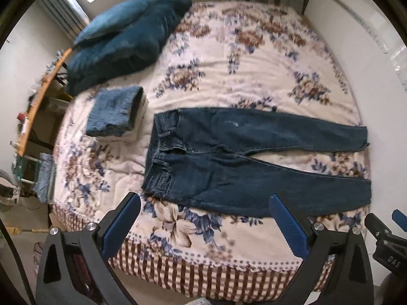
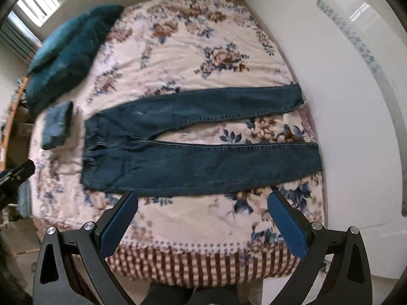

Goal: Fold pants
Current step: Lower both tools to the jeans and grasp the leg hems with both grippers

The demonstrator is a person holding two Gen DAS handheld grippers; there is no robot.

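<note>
Here, one flat pants (image 1: pixel 241 157), two wide-open tools (image 1: pixel 203 203).

**Near edge open, left side crowded**

Bare bedspread (image 1: pixel 203 231) lies between both wide-open grippers and the pants (image 1: pixel 254 157) — free approach. Left of the waistband, folded jeans (image 1: pixel 114 114) and a teal pillow (image 1: pixel 122 38) crowd; a white wall (image 2: pixel 343 101) bounds the cuffs.

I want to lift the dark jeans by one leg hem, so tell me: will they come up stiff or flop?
The dark jeans lie flat and follow the floral bedspread, so they would probably droop from a hem. Denim this long likely feels fairly heavy and drags. Both legs lie spread apart, so the far leg may trail. The left claw and right claw are open.
</note>
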